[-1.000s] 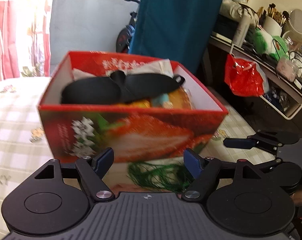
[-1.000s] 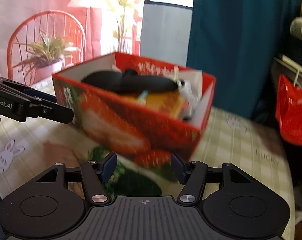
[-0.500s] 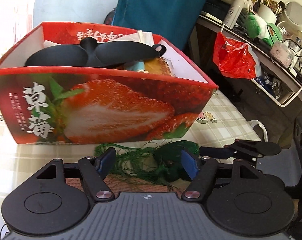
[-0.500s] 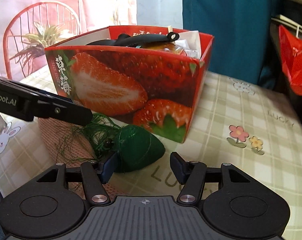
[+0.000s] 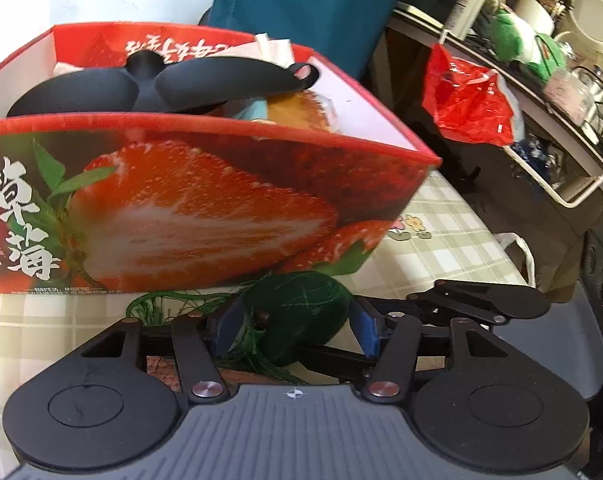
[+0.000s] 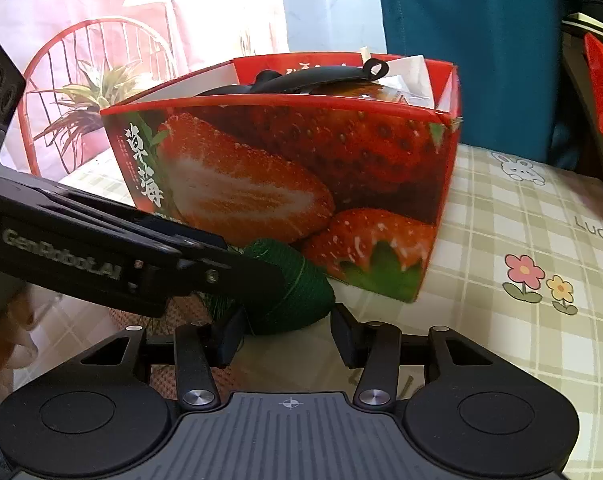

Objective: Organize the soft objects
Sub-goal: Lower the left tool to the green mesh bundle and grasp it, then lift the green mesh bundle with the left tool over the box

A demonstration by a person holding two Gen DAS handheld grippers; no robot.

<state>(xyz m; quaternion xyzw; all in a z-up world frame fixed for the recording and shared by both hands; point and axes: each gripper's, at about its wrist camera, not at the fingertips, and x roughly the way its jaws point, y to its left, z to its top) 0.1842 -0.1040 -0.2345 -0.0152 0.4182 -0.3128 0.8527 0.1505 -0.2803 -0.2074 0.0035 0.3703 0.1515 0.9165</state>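
Both grippers are converging on one green thread-wrapped bundle (image 5: 301, 316) lying on the bench (image 6: 521, 208), just ahead of the jaws and touching the foot of the strawberry box (image 5: 205, 200). The left gripper (image 5: 295, 330) is closing its jaws around the bundle, which sits between them; the blue pads seem not quite pressing yet. The right gripper (image 6: 287, 334) is closing too, the bundle lying just beyond its tips, not gripped.

The likely trouble: the two sets of jaws are crowding the same small soft thing, so they could knock each other or squeeze it out sideways. The loose green strands (image 5: 161, 304) trailing to the left of the left jaws could snag. The box wall directly ahead is blocking any further reach, and it is already holding a black object (image 5: 161, 84) across its top.
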